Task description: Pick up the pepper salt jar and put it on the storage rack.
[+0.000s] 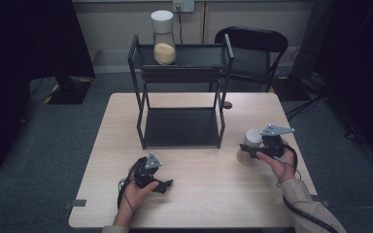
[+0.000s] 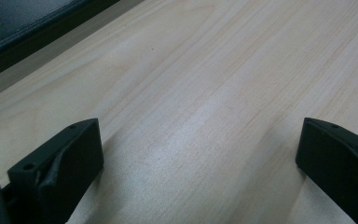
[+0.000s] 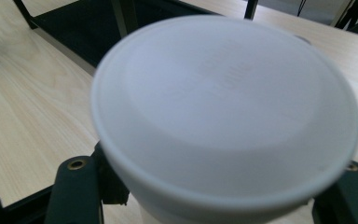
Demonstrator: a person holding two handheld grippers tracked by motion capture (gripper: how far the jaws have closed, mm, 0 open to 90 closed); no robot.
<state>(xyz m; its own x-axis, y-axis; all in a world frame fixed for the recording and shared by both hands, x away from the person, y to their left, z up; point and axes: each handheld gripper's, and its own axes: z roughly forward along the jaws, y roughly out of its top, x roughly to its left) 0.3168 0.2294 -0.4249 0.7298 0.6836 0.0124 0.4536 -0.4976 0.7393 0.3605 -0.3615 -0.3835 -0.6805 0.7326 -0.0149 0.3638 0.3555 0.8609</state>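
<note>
A jar with a white lid (image 1: pixel 250 138) stands near the table's right edge, and my right gripper (image 1: pixel 247 151) is shut on it just below the lid. In the right gripper view the white lid (image 3: pixel 223 102) looms close and blurred, with my right gripper (image 3: pixel 214 196) holding the jar from both sides beneath it. A second jar (image 1: pixel 164 39), white-lidded and part full of yellowish grains, sits on the top shelf of a black two-tier rack (image 1: pixel 141 116). My left gripper (image 1: pixel 167 185) rests open on the wooden table (image 1: pixel 199 165), nothing between its fingers (image 2: pixel 60 163).
The rack's lower shelf (image 1: pixel 182 127) is bare. A black folding chair (image 1: pixel 250 48) stands behind the table, and dark equipment with cables lies on the floor at the right. The rack's base edge (image 2: pixel 28 28) shows at upper left in the left gripper view.
</note>
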